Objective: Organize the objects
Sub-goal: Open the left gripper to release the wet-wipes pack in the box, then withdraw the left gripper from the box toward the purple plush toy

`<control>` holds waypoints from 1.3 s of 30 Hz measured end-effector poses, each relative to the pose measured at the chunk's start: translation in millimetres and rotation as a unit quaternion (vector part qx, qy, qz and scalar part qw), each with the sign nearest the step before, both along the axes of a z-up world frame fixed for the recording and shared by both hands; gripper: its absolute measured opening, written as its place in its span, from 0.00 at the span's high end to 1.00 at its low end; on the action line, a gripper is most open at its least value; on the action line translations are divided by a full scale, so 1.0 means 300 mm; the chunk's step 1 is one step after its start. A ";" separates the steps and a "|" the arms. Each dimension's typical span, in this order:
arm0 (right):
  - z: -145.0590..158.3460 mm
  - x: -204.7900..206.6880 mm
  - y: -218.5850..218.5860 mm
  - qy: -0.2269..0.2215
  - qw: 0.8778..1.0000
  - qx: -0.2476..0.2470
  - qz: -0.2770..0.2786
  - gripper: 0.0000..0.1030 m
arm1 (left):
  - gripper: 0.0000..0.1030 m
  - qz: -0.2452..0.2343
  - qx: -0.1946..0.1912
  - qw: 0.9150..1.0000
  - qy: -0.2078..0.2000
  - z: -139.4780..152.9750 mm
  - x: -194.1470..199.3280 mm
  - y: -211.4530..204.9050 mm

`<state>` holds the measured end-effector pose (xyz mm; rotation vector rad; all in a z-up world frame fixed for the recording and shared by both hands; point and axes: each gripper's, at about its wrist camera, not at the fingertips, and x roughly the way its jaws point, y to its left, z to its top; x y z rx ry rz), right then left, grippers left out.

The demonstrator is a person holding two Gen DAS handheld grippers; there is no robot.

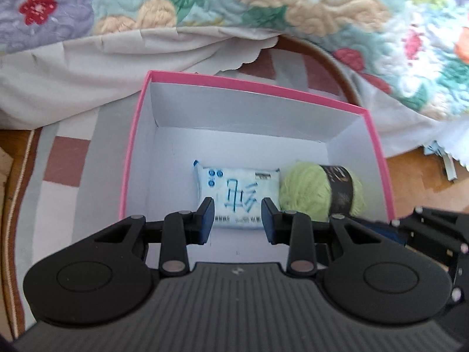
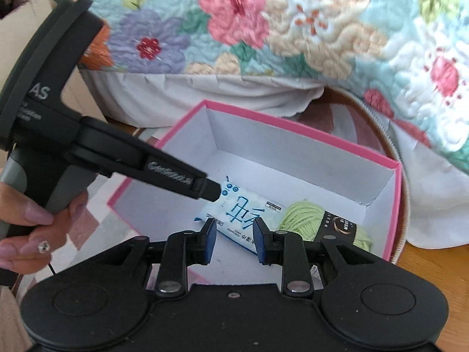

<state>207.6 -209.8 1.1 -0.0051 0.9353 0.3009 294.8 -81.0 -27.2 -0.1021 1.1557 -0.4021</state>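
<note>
A pink box point(image 1: 133, 158) with white inner walls stands open on a checked rug. On its floor lie a white tissue pack point(image 1: 234, 187) with blue print and, touching its right side, a ball of green yarn point(image 1: 302, 190) with a black label. My left gripper point(image 1: 238, 220) hovers above the pack, jaws apart with nothing between them. My right gripper point(image 2: 234, 240) hangs over the near end of the tissue pack point(image 2: 243, 208), also open and empty, with the green yarn point(image 2: 299, 217) to its right. In the right wrist view, the left gripper point(image 2: 211, 191) reaches in from the left.
A floral quilt point(image 1: 263, 6) and a beige sheet point(image 1: 88, 67) hang over the bed edge just behind the box. The checked rug point(image 1: 67, 164) has a brown border, with wooden floor point(image 1: 416, 176) to the right. A hand point(image 2: 38, 220) grips the left gripper's handle.
</note>
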 end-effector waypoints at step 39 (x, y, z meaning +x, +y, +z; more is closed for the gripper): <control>0.310 -0.453 0.125 -0.050 0.997 -0.038 0.040 0.22 | 0.42 -0.047 0.023 0.996 -0.071 0.362 -0.551 0.345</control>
